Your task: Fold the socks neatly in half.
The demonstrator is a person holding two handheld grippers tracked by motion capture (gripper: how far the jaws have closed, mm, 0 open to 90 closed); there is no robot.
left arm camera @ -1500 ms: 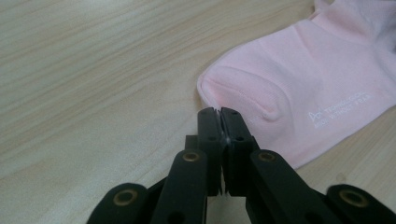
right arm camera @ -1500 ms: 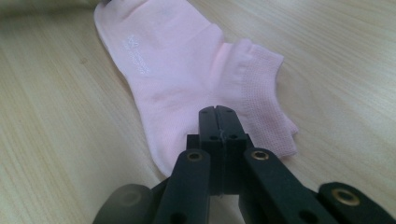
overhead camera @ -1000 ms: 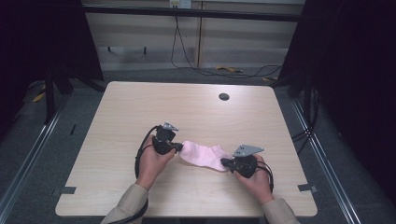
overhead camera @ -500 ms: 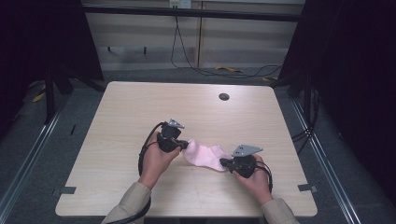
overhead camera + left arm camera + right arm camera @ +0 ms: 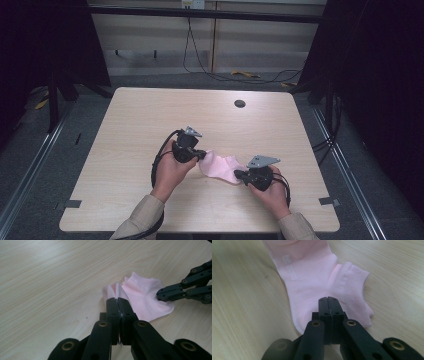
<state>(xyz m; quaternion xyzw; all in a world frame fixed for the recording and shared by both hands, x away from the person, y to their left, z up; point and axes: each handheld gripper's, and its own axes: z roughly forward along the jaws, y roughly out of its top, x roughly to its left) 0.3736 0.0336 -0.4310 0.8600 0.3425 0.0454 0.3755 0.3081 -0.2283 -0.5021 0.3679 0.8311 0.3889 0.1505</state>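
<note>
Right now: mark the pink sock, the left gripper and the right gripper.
pink sock (image 5: 220,166): high view, middle of the fabric.
left gripper (image 5: 117,300): left gripper view, between its closed fingertips.
right gripper (image 5: 329,300): right gripper view, between its closed fingertips.

From high at the table's (image 5: 125,130) six o'clock edge you look forward and down. Each gripper camera sits close above its jaws; all three views share the pink sock (image 5: 220,167).

Black grippers (image 5: 204,154) — brass screws, grey plates — tan sleeves (image 5: 141,218).
</note>
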